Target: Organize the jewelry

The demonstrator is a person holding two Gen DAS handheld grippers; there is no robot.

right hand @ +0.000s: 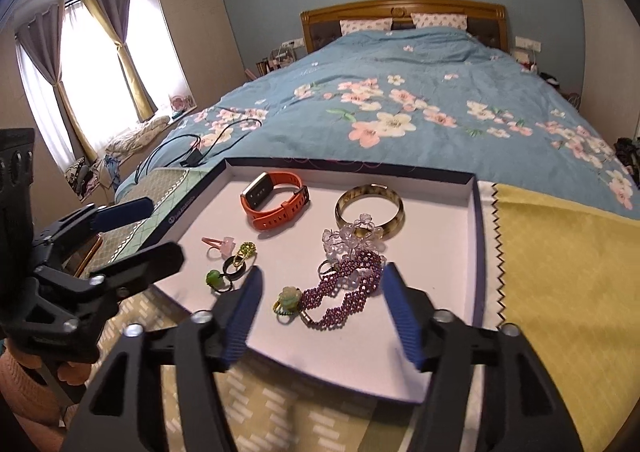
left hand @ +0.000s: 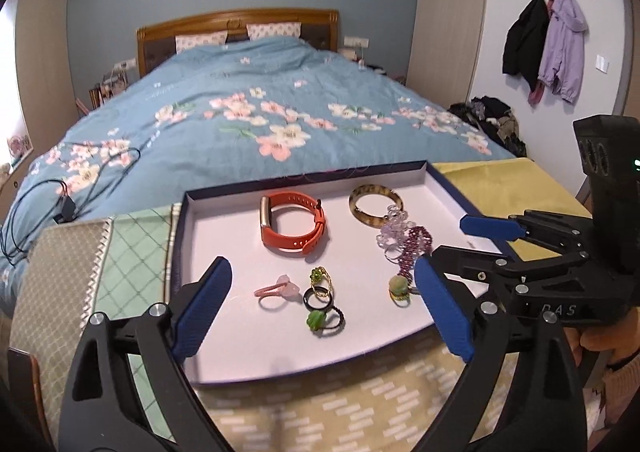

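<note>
Left gripper point(left hand: 322, 302) and right gripper point(right hand: 320, 310) — both spread wide, holding nothing, poised over the near edge of the tray point(left hand: 224, 332). Between the left fingers: pink ring point(left hand: 276, 290), black ring point(left hand: 318, 297), green ring point(left hand: 324, 320). Between the right fingers: purple beaded bracelet point(right hand: 340, 292). Beyond — orange watch point(left hand: 292, 226), amber bangle point(right hand: 370, 208).

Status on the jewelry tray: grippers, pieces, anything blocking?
Left gripper open, empty, over the rings. Right gripper open, empty, over the purple bead bracelet. Orange watch and bangle untouched in tray. Nothing blocking.
</note>
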